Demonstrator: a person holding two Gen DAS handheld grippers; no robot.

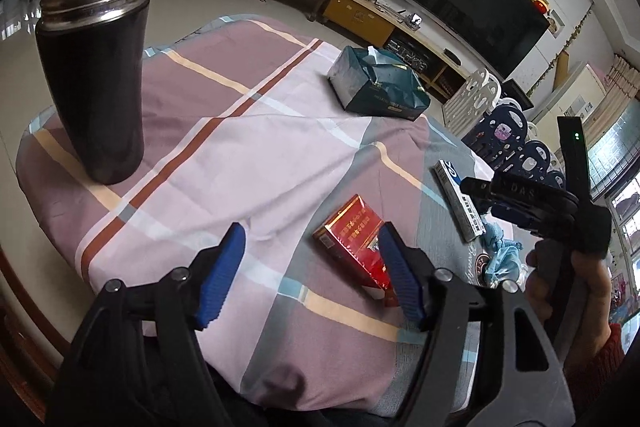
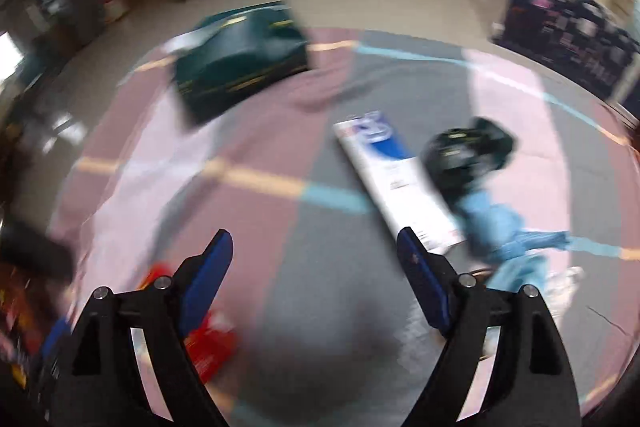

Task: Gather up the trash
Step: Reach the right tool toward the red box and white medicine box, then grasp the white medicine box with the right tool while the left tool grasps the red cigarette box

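Note:
A red cigarette pack (image 1: pixel 356 243) lies on the checked tablecloth (image 1: pixel 240 155), just ahead of my open, empty left gripper (image 1: pixel 312 251) and beside its right finger. A white and blue flat box (image 1: pixel 460 203) lies further right, also in the right wrist view (image 2: pixel 396 183). A crumpled light blue wrapper (image 2: pixel 504 231) and a dark crumpled wrapper (image 2: pixel 464 151) lie beside that box. My right gripper (image 2: pixel 316 255) is open and empty above the cloth, left of the box; it shows in the left wrist view (image 1: pixel 480 191). The right wrist view is blurred.
A tall black steel cup (image 1: pixel 96 83) with a spoon stands at the table's left. A dark green tissue pack (image 1: pixel 380 83) sits at the far side, also in the right wrist view (image 2: pixel 240 63). Stacked stools (image 1: pixel 508 131) stand past the table's right edge.

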